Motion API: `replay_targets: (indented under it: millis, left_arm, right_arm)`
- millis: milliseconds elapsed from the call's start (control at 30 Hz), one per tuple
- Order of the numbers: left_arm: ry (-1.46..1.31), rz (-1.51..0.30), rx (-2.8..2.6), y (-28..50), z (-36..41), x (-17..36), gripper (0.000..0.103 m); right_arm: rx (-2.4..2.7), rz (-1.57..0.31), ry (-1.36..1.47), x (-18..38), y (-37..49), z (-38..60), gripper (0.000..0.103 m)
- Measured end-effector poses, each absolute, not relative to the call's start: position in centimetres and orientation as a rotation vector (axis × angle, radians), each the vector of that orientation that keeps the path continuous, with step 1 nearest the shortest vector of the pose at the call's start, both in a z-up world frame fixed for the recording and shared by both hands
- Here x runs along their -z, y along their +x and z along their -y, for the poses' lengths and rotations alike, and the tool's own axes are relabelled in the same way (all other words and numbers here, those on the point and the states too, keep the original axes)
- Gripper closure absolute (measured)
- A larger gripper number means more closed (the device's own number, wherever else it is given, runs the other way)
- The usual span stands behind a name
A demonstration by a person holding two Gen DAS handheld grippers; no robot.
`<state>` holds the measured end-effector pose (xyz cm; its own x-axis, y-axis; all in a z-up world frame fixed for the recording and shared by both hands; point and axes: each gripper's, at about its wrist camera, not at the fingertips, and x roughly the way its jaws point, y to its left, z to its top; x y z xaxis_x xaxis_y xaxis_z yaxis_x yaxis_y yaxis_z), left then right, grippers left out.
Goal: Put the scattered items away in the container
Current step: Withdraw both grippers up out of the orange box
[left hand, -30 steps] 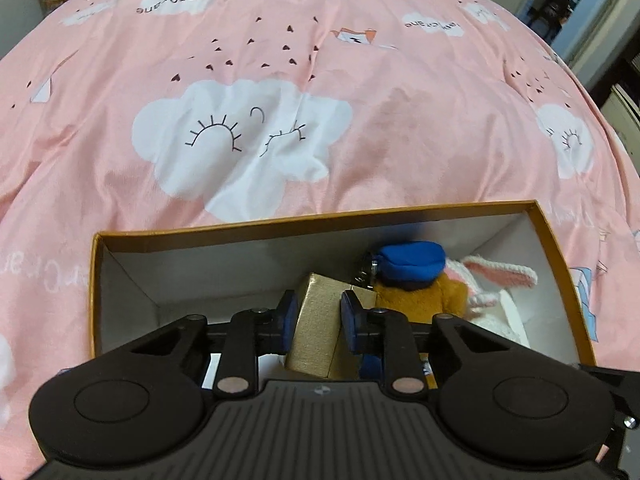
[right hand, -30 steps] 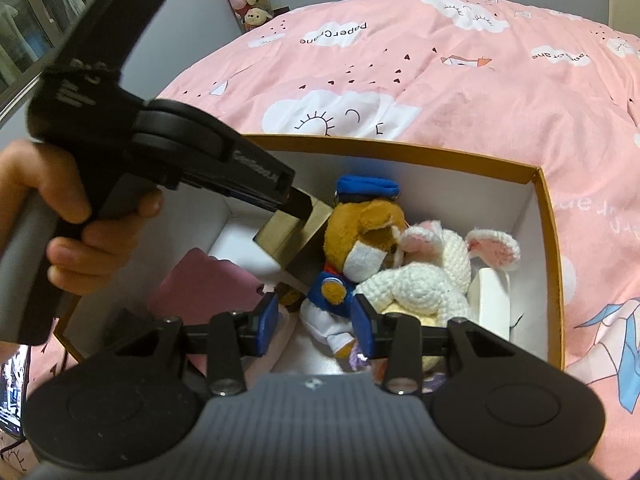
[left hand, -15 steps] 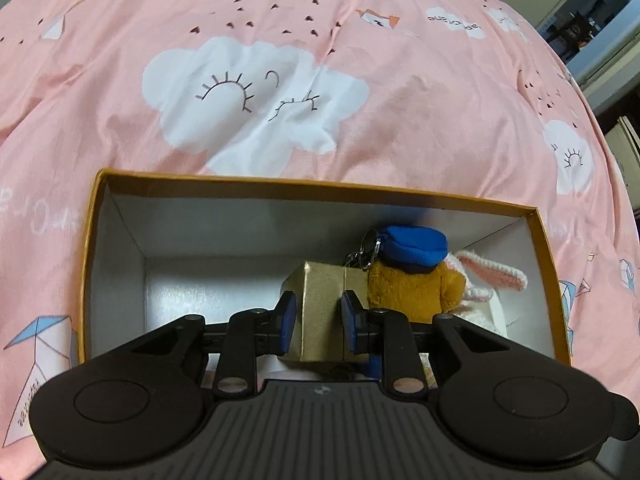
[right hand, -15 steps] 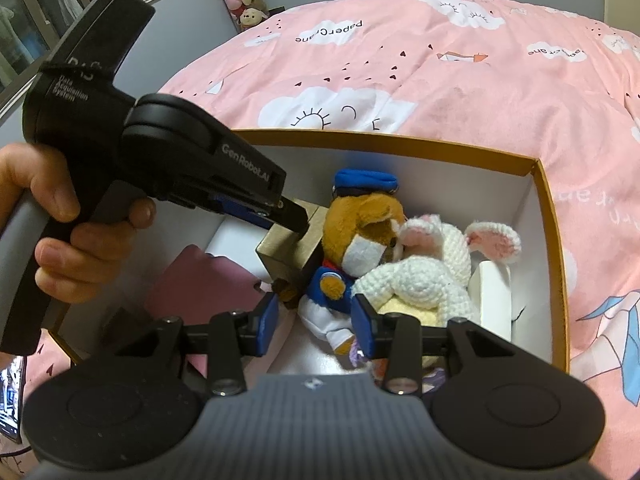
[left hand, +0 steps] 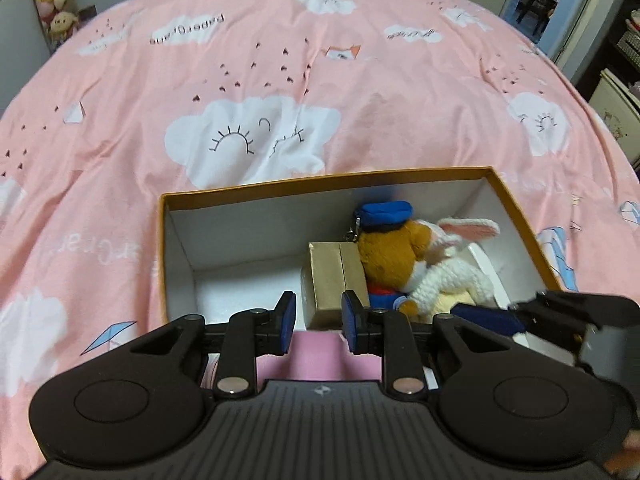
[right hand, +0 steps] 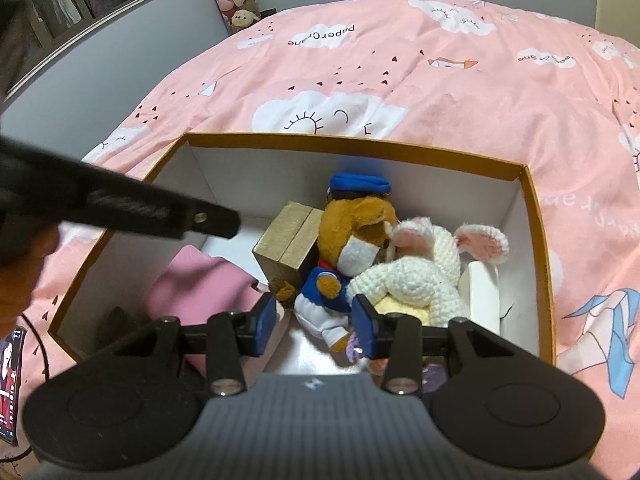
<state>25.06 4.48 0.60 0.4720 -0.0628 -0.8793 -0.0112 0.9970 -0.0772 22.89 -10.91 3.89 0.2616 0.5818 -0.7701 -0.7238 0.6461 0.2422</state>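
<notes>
Left wrist view: left gripper [left hand: 318, 322] parted, empty, above gold box [left hand: 334, 280]; right gripper [right hand: 316, 324] likewise parted, empty.

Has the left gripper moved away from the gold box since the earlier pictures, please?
Yes. The left gripper has let go and pulled back toward the box's near-left side; the gold box now rests against the bear, with the gripper's tip clear of it.

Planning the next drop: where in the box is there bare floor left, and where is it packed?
Bare white floor lies in the far left corner of the box, bordered by its left and back walls, the gold box and the pink cloth. The right half is crowded: bear, crocheted rabbit, white block.
</notes>
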Motion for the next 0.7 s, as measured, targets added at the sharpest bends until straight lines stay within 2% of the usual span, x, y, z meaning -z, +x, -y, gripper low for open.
replay_targets:
  millis: [300,367,467,533,567,700]
  left_arm:
    - [0.019,-0.843,-0.001,19.1,-4.2,-3.7,0.074]
    - [0.020,-0.783,0.000,17.5,-4.3,-4.3,0.073]
    - [0.034,-0.696,0.009,14.7,-4.4,-5.2,0.067]
    - [0.050,-0.651,0.026,12.9,-4.2,-5.6,0.053]
    - [0.055,-0.635,0.031,12.1,-4.1,-5.7,0.050]
    - [0.059,-0.640,0.055,9.2,-3.6,-4.9,0.048]
  right_arm:
    - [-0.856,-0.856,-0.170,-5.9,20.5,12.0,0.043]
    - [-0.851,-0.799,-0.142,-6.6,19.7,12.8,0.034]
    - [-0.827,-0.693,-0.101,-7.4,17.9,14.1,0.029]
    - [-0.841,-0.646,-0.064,-7.8,16.8,15.1,0.029]
    - [-0.855,-0.636,-0.051,-7.9,16.3,15.6,0.029]
    - [-0.878,-0.582,-0.033,-7.9,13.7,17.5,0.029]
